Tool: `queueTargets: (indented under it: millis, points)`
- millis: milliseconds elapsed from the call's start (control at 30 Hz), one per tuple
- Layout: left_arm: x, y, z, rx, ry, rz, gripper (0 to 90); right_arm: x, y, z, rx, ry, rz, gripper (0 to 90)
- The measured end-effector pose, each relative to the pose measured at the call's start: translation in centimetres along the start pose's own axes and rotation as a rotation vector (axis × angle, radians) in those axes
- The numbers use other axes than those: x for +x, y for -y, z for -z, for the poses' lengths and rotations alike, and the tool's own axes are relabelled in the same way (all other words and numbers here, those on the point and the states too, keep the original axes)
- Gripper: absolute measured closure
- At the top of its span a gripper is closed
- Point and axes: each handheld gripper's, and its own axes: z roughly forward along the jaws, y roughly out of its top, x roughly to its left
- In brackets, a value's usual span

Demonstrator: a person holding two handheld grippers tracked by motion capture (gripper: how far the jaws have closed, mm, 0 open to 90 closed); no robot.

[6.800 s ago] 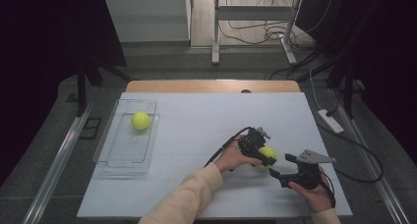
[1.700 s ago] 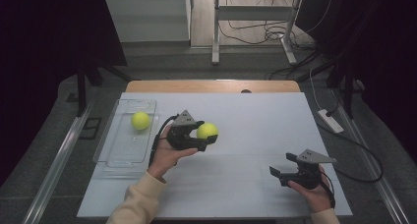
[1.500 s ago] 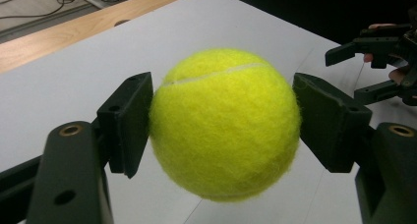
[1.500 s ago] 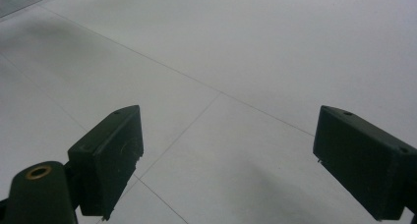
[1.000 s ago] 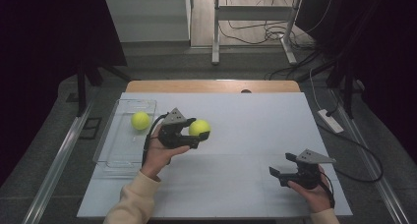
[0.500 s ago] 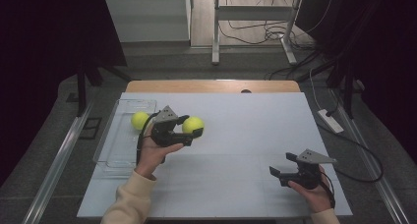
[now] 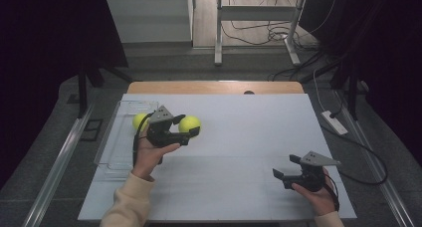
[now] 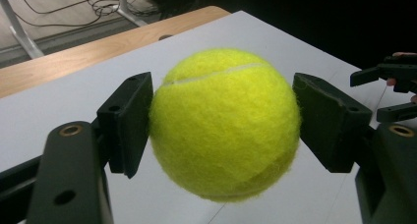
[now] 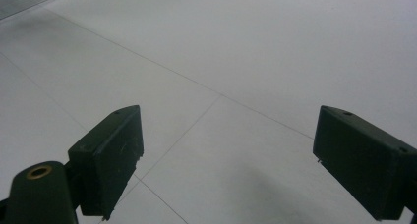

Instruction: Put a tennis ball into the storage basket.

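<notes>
Near the left edge of the bench (image 7: 234, 187) lies a clear plastic tray (image 7: 112, 152), its long side running along that edge. One yellow tennis ball (image 7: 139, 120) already rests inside it, toward the far end.

Just to the right of the tray, the left gripper (image 7: 191, 132) hovers above the bench surface, clamped on a second tennis ball (image 7: 189, 124). In the left gripper view the two black pads (image 8: 129, 121) press squarely against opposite sides of that ball (image 8: 223, 123), which hangs clear of the bench with nothing beneath it. The grasp looks firm and centred, so the ball seems unlikely to slip.

Judging by the ball already in the tray and the one in the air beside it, the step in hand is the carry: bringing the second ball across to join the first. The next move calls for the gripper to travel further toward the left edge until the ball is over the tray's open floor, clear of the near wall and of the resting ball, then to sink low and let go gently, since a tennis ball released from height would bounce out.

Near the bench's front right corner, the right gripper (image 7: 284, 176) sits idle, jaws spread wide over bare bench (image 9: 246, 62), holding nothing.
</notes>
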Motion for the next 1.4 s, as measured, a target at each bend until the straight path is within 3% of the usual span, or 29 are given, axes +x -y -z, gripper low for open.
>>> queueTargets:
  millis: [200, 1400]
  points:
    - [0.6, 0.1, 0.5, -0.016, -0.012, 0.025, 27.7, 0.0, 0.0, -0.1, 0.003, -0.001, 0.005, 11.4]
    - [3.1, 0.6, 3.8, -0.061, -0.136, 0.065, 27.7, 0.0, 0.0, -0.1, 0.004, 0.003, 0.005, 11.5]
